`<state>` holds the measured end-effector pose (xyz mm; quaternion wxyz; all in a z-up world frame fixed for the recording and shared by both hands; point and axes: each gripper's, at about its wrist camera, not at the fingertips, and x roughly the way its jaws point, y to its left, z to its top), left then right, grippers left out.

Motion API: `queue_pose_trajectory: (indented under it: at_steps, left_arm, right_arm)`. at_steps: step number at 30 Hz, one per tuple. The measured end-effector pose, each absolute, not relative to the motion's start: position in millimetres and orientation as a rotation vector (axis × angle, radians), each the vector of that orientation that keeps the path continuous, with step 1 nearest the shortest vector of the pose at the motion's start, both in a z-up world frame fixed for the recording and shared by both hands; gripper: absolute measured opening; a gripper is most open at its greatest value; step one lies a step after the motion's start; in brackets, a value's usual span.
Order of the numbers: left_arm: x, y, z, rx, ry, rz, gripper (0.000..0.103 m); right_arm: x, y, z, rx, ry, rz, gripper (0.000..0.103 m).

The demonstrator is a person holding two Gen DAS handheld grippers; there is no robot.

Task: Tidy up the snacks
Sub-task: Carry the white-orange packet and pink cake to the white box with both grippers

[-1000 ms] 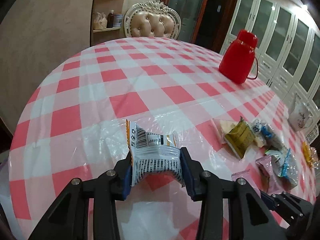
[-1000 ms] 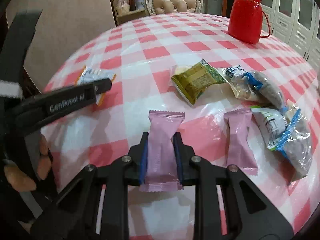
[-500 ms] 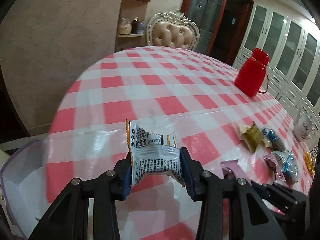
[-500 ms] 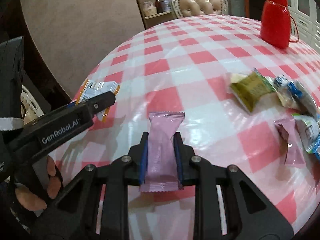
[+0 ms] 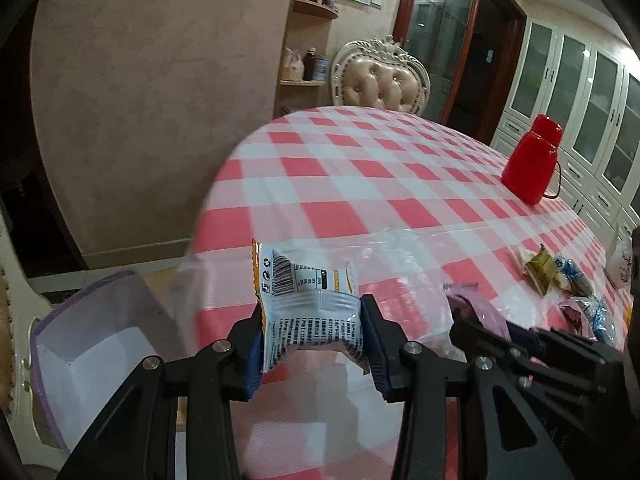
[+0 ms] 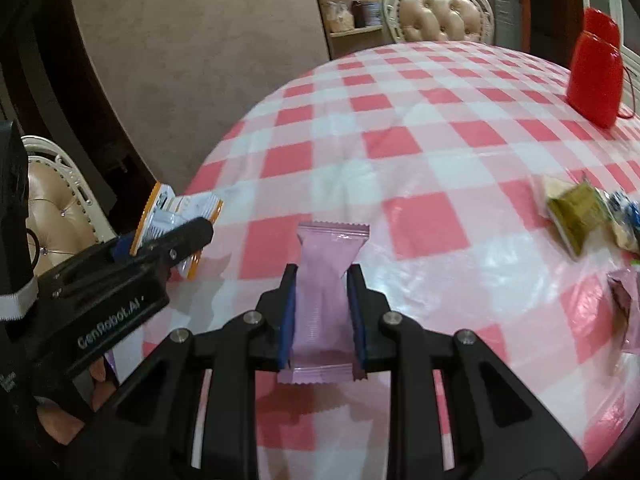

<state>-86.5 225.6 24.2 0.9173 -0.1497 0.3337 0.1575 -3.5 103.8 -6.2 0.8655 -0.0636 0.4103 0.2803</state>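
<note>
My left gripper (image 5: 312,316) is shut on a white and orange snack packet (image 5: 308,300) and holds it above the table's left edge. That packet also shows in the right wrist view (image 6: 176,216), in the left gripper (image 6: 188,240). My right gripper (image 6: 322,292) is shut on a pink wrapped bar (image 6: 326,280), held above the checked tablecloth (image 6: 420,128). The right gripper with its pink bar (image 5: 476,308) shows in the left wrist view at lower right. A purple-rimmed white bin (image 5: 84,344) stands below the table's left edge.
A green packet (image 6: 576,212), blue and white packets (image 6: 624,216) and another pink bar (image 6: 624,304) lie at the table's right. A red jug (image 6: 596,76) stands at the back right. Padded chairs stand behind the table (image 5: 380,80) and at the left (image 6: 56,208).
Both grippers have moved left with their snacks towards the table's left edge. The purple-rimmed bin has come further into the left wrist view.
</note>
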Motion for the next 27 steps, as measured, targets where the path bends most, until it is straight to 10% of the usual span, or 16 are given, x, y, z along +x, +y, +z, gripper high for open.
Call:
queue_pose_trajectory:
  at_steps: [27]
  left_arm:
    - [-214.6, 375.2, -19.9, -0.419, 0.706, 0.647, 0.044]
  right_arm:
    - [-78.9, 263.4, -24.6, -0.324, 0.792, 0.898, 0.028]
